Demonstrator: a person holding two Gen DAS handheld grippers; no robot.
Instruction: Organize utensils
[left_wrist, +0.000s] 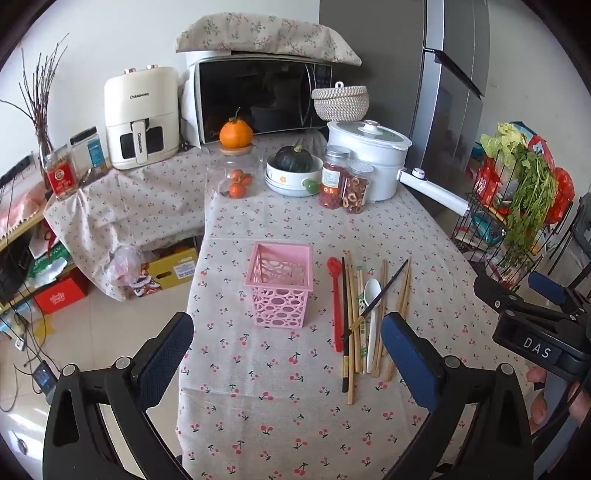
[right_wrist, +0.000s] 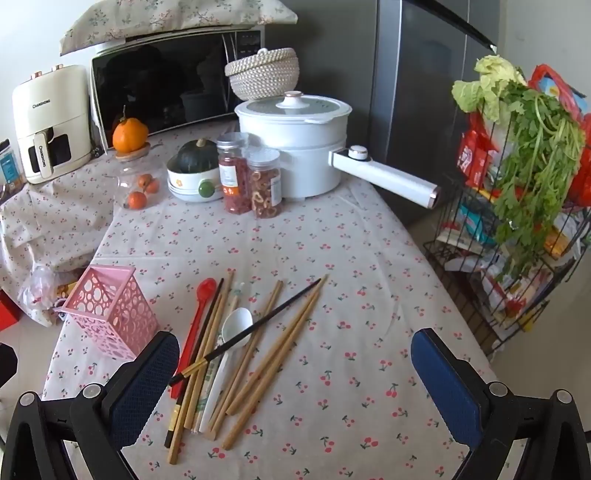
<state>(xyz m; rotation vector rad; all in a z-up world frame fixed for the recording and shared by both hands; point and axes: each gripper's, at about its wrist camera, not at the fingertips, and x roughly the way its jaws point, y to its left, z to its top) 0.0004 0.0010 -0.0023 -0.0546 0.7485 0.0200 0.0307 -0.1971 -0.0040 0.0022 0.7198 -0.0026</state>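
Home kitchen, microwave (left_wrist: 258, 98) and air fryer (left_wrist: 140, 116) at the far left, fridge (left_wrist: 454, 85) far right, cherry-print tablecloth (left_wrist: 295, 406), vegetable rack (right_wrist: 517, 229) right

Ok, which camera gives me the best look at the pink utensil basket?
The left wrist view: the pink utensil basket stands upright near the picture's centre, fully visible, its open top showing nothing inside. In the right wrist view the pink utensil basket sits at the left edge, leaning with lens distortion, its lower corner hidden behind a finger of the right tongs.
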